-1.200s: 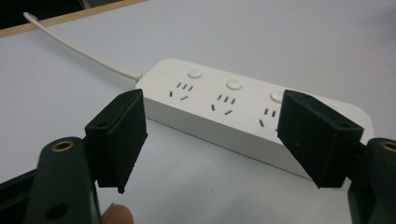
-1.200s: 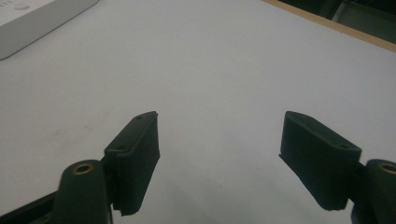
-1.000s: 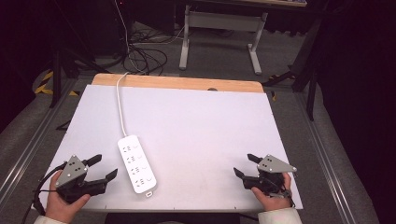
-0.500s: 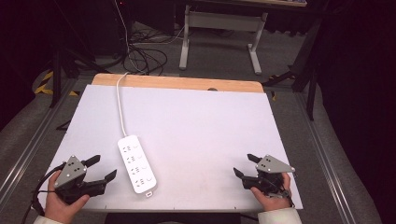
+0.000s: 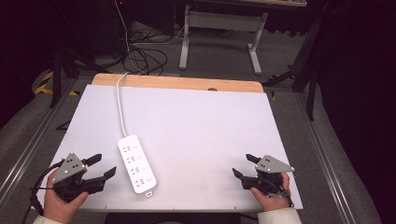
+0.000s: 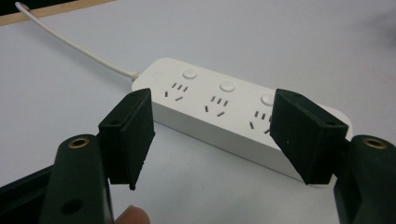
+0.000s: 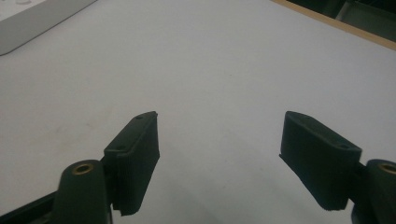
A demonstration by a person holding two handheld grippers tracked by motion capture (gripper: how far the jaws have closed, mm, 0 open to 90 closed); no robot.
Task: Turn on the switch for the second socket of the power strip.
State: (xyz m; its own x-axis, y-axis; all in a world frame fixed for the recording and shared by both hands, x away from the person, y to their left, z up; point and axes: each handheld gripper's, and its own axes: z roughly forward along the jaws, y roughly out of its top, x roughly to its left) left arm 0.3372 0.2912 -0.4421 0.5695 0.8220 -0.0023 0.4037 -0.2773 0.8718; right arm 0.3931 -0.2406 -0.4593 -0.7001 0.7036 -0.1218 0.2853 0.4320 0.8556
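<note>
Pre-grasp, nothing picked up yet. Power strip (image 5: pixel 137 164) lies flat near the table's (image 5: pixel 196 121) near-left edge, cord running to the far side. Left gripper (image 5: pixel 102 167) sits just left of it, jaws apart and empty, having just narrowed a bit; strip ahead of the pads, not between them. Right gripper (image 5: pixel 243 165) released, well apart at near right. Next: likely advance left gripper to straddle the strip.

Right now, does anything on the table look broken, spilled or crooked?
Nothing looks broken or spilled. The white power strip lies flat on the table, a bit slanted to its edges, with its cord running off the far side. Nothing is plugged into it. Both tongs, left and right, are open and hold nothing.
</note>
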